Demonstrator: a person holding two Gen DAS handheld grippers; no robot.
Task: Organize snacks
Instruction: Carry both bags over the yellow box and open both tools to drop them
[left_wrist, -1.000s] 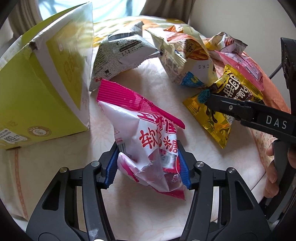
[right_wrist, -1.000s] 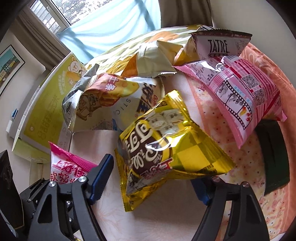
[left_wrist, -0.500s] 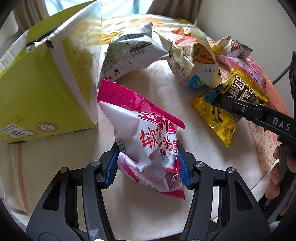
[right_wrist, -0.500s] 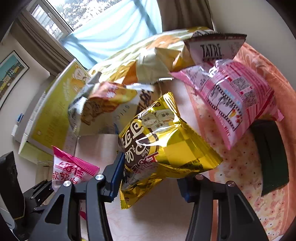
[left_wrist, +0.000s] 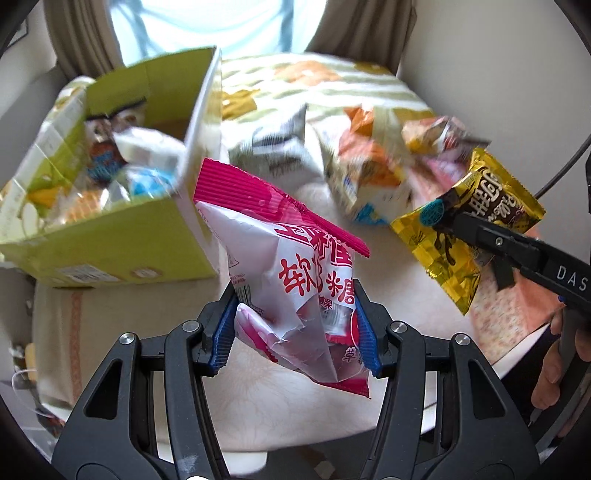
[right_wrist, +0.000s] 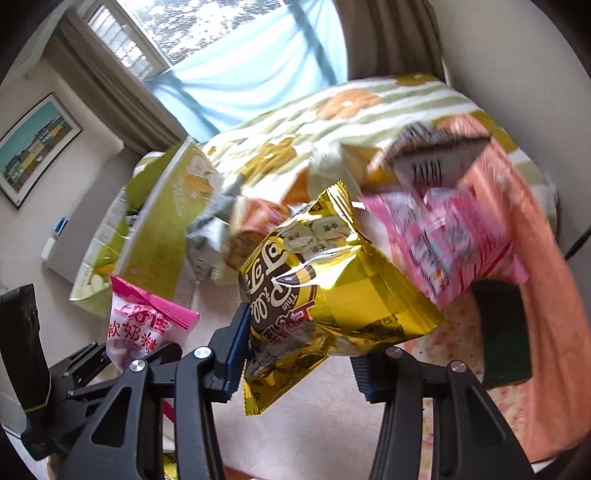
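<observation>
My left gripper (left_wrist: 297, 332) is shut on a pink and white candy bag (left_wrist: 295, 280) and holds it in the air above the table. My right gripper (right_wrist: 299, 350) is shut on a gold snack bag (right_wrist: 332, 291), also lifted; both show in the other view too, the gold bag (left_wrist: 469, 225) at the right and the pink bag (right_wrist: 144, 325) at the lower left. A yellow-green cardboard box (left_wrist: 122, 240) stands open at the left with several snacks inside.
Several loose snack bags lie on the round table: a grey-white one (left_wrist: 280, 147), an orange one (left_wrist: 369, 173) and a pink one (right_wrist: 450, 243). A dark green flat object (right_wrist: 502, 332) lies at the right. A bed with a patterned cover (left_wrist: 314, 85) is behind.
Both grippers have risen with their bags, and the right one closed on the gold bag. The open top of the box has come into the left view.
</observation>
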